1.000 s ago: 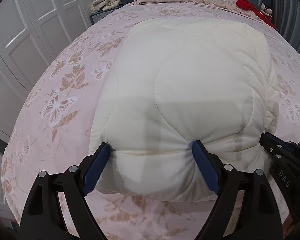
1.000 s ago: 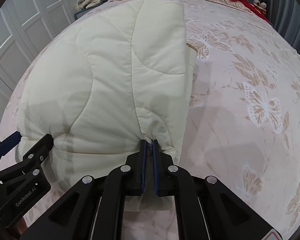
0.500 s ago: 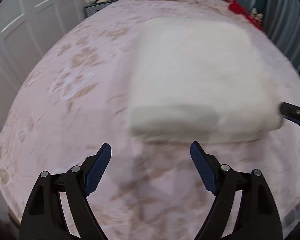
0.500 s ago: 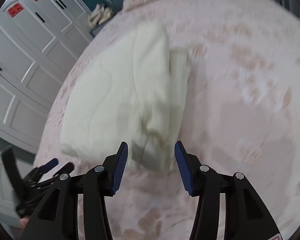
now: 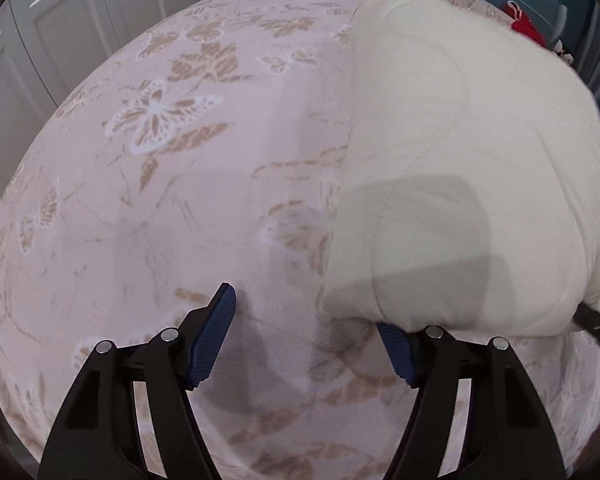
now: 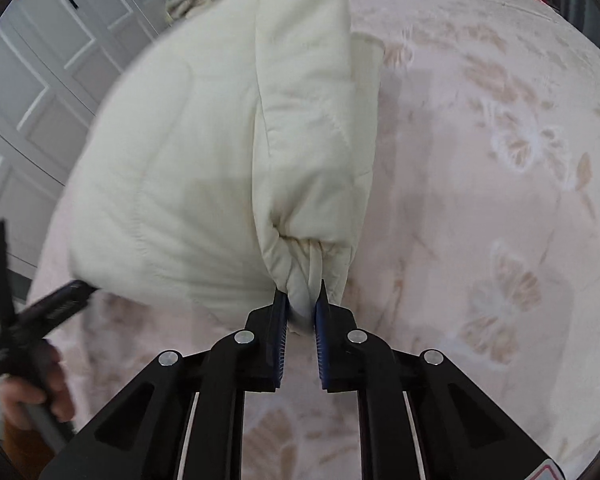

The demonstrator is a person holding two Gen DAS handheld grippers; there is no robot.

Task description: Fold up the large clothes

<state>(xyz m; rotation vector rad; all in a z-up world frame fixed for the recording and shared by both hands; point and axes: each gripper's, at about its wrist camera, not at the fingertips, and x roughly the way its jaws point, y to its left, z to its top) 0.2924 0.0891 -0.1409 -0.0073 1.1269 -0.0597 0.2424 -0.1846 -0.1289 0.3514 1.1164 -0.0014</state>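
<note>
A folded cream quilted cloth [image 5: 460, 152] lies on the bed. In the left wrist view its near left corner hangs over my left gripper's right finger and hides that tip. The left gripper [image 5: 308, 320] is open and its jaws are closing, with mostly bare sheet between them. My right gripper [image 6: 302, 304] is closing and its pads pinch the bunched near right corner of the cloth [image 6: 204, 140]. The right wrist view also shows the left gripper [image 6: 40, 312] at the cloth's left corner, held by a hand [image 6: 40, 396]. The right gripper [image 5: 596, 328] juts in at the left wrist view's right edge.
The bed carries a pink butterfly-print sheet [image 5: 160, 160], also seen as sheet [image 6: 500, 200] to the cloth's right. White wardrobe doors [image 6: 40, 80] stand along the left side. A red item [image 5: 524, 24] lies at the far right near the headboard.
The left gripper came off the cloth's near edge and shifted left to its corner, narrowing slightly. The right gripper opened, then closed again on the bunched right corner.
</note>
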